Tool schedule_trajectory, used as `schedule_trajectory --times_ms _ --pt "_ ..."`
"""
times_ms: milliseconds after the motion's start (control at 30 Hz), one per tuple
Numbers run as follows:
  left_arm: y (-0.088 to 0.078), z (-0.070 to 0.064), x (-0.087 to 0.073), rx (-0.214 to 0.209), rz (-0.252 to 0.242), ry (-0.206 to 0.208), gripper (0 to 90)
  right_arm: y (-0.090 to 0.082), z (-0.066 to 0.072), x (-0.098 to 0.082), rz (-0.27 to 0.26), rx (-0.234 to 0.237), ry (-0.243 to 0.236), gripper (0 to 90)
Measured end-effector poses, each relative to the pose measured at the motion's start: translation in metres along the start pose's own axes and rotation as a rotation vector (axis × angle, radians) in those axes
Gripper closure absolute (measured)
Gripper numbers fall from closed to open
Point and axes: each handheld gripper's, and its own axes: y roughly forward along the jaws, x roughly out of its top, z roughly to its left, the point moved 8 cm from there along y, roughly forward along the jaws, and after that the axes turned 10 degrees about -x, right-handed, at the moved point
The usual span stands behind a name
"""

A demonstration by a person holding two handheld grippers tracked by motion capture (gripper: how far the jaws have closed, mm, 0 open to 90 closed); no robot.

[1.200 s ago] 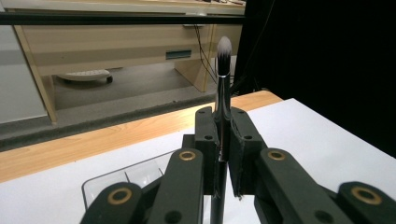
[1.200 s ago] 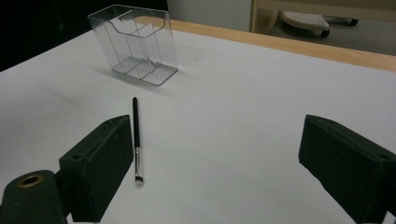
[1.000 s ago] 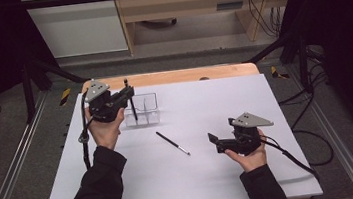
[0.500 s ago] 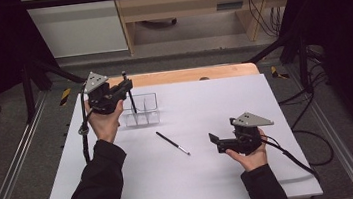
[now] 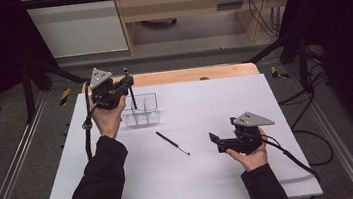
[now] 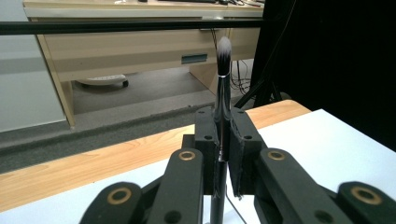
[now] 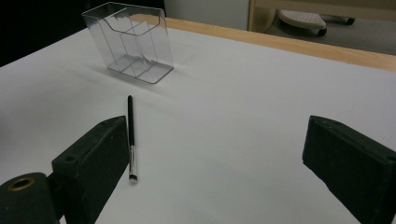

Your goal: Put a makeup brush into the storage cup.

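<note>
Left gripper (image 5: pixel 125 82) is pinched tight on a makeup brush (image 6: pixel 222 93), jaws clamped on the black handle w/ the brush held upright, white-tipped bristle head pointing up above the jaws. In the high view the gripper sits at the far left of the white table (image 5: pixel 234 183), held in the person's left hand (image 5: pixel 106 118), and the brush handle (image 5: pixel 132 95) hangs down from the jaws over the clear organiser (image 5: pixel 141 111), approx. above its left part; can't tell if the lower tip is inside a compartment or touching it.

Organiser is a see-through acrylic box w/ dividers, standing upright near the far edge of the table, in front of the wooden strip (image 5: pixel 192 74).

Right gripper (image 5: pixel 217 142) is spread wide, nothing between the jaws, held low over the table in the right hand (image 5: pixel 251 154), well apart from the organiser. Second brush, a thin black one w/ a silver ferrule (image 5: pixel 173 143), lies flat on the table between the organiser and the right gripper; in the right gripper view it lies (image 7: pixel 131 135) just beside the nearer jaw, organiser (image 7: pixel 128 42) beyond it
</note>
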Motion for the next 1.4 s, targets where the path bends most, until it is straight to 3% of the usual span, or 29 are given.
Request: schedule_trajectory --times_ms 867,1400 --pt "0.026 0.022 -0.007 0.032 -0.003 0.007 82.8 -0.001 0.000 0.000 -0.004 0.003 -0.001 7.9" --pt "0.038 0.024 -0.021 0.041 0.031 0.008 82.8 -0.003 -0.001 0.002 -0.013 0.002 -0.001 8.3"
